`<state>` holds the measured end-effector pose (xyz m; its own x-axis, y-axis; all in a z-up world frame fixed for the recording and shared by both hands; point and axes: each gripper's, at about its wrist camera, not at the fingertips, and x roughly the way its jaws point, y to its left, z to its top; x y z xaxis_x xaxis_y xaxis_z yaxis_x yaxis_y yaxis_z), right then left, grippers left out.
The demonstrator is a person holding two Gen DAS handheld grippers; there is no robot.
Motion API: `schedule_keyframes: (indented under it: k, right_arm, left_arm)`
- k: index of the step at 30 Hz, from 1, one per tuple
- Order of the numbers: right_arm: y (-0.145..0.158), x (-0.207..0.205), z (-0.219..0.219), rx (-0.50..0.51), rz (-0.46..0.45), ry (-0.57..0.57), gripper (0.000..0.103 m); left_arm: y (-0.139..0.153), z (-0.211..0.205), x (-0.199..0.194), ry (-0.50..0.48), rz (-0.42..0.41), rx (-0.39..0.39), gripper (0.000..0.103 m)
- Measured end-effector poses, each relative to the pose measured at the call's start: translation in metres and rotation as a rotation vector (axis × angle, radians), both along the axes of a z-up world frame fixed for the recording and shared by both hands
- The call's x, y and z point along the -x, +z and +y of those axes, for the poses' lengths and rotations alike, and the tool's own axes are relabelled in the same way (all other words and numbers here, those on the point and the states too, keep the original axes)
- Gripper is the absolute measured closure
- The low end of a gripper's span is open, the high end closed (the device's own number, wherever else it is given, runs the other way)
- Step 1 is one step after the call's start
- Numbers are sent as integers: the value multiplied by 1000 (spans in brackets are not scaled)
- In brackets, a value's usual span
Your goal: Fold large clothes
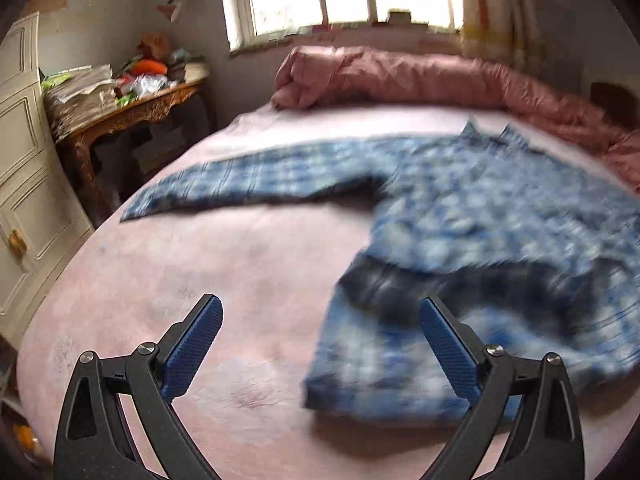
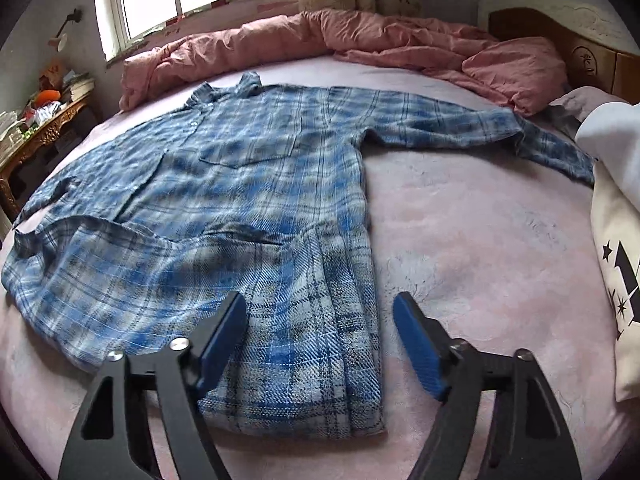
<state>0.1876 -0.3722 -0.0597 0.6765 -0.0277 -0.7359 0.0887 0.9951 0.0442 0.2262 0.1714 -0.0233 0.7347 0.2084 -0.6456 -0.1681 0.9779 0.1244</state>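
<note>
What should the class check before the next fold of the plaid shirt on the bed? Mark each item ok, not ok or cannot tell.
1. Shirt lies on the bed: ok.
2. Right sleeve spread out flat: ok.
3. Bottom hem flat: not ok, it is folded and bunched.
4. Right gripper free, fingers not pinching cloth: ok.
5. Left gripper open and empty: ok.
6. Shirt buttoned up: cannot tell.
</note>
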Motion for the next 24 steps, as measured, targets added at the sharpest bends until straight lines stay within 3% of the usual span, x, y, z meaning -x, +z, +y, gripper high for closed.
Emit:
schedule_keyframes:
  k: [1, 3, 4, 5, 6, 7, 8, 11, 13, 16, 18, 19, 20, 22, 23, 24]
  right_arm:
    - [-1, -1, 0, 1, 1, -2, 40]
    - [0, 0, 2, 15, -10, -10, 60]
    - [1, 1, 2, 25, -19, -15, 81]
    - [2, 1, 2, 30, -32, -18, 96]
    - [4, 3, 2, 24, -55, -15, 96]
    - [7, 5, 2, 17, -78, -13, 97]
    - [10, 7, 1, 14, -99, -17, 97]
    - [26, 18, -3, 32, -183, -60, 98]
    - [36, 23, -6, 58, -215, -91, 98]
    - [24, 16, -11, 167, -138, -168, 101]
    - [7, 7, -21, 111, -42, -161, 101]
    - [3, 6, -25, 73, -25, -156, 101]
    - [4, 7, -27, 50, -30, -152, 101]
    - [13, 14, -28, 19, -81, -136, 101]
    - [18, 18, -26, 2, -114, -113, 99]
    - [22, 19, -24, -19, -127, -95, 97]
  left_arm:
    - [-7, 6, -1, 11, 26, 13, 5]
    - [-16, 19, 5, -15, 52, 127, 5]
    - [-19, 23, 7, -32, 64, 182, 8]
    - [-23, 26, 7, -59, 75, 230, 32]
    - [-26, 24, 7, -99, 99, 264, 86]
    - [-29, 22, 6, -127, 128, 280, 99]
    - [-29, 22, 8, -129, 116, 286, 99]
    - [-6, 19, 23, -128, 6, 245, 99]
    - [9, 15, 30, -129, -48, 147, 99]
    - [-7, 11, 18, -88, 17, 1, 98]
    - [-30, 13, 7, -107, 129, 42, 94]
    - [-35, 13, 6, -103, 144, 50, 94]
    - [-34, 11, 8, -105, 132, 40, 87]
    - [-23, 7, 14, -125, 75, 37, 53]
    - [-17, 5, 17, -129, 35, 37, 27]
    - [-11, 3, 21, -120, -1, 29, 19]
